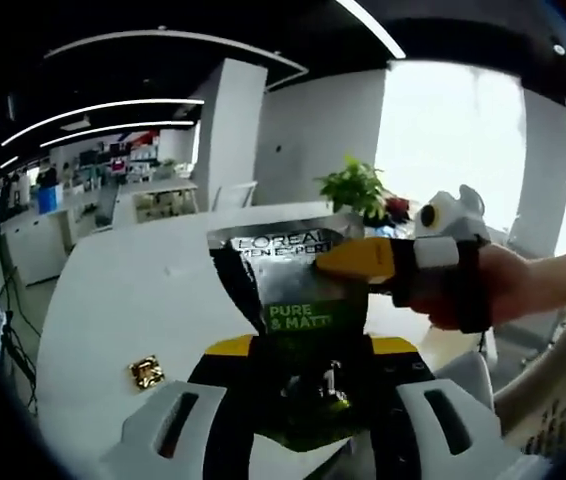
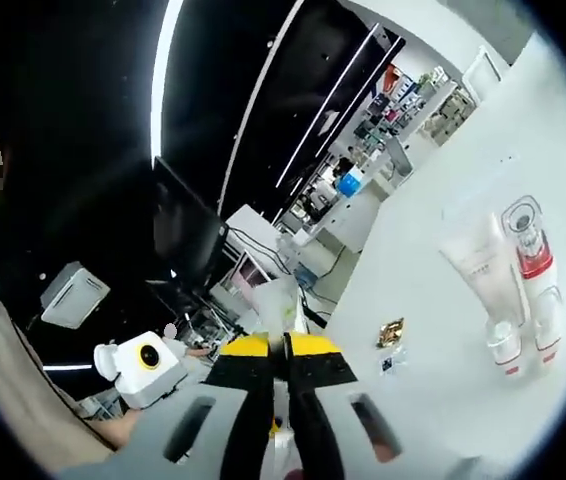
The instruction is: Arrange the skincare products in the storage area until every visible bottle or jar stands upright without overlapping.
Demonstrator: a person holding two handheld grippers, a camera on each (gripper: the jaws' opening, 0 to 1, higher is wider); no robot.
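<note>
Left claw (image 1: 313, 375) grips L'Oréal tube (image 1: 298, 290) above white table (image 1: 113, 300); right claw (image 1: 358, 260) pinches tube's top edge at 2 o'clock. We see more bottles (image 2: 518, 290) on table, gold item (image 1: 146, 372) at 9 o'clock.

Dark L'Oréal tube (image 1: 298, 290) raised above table; white tube (image 2: 478, 262) and red-capped bottles (image 2: 528, 245) upright together.
</note>
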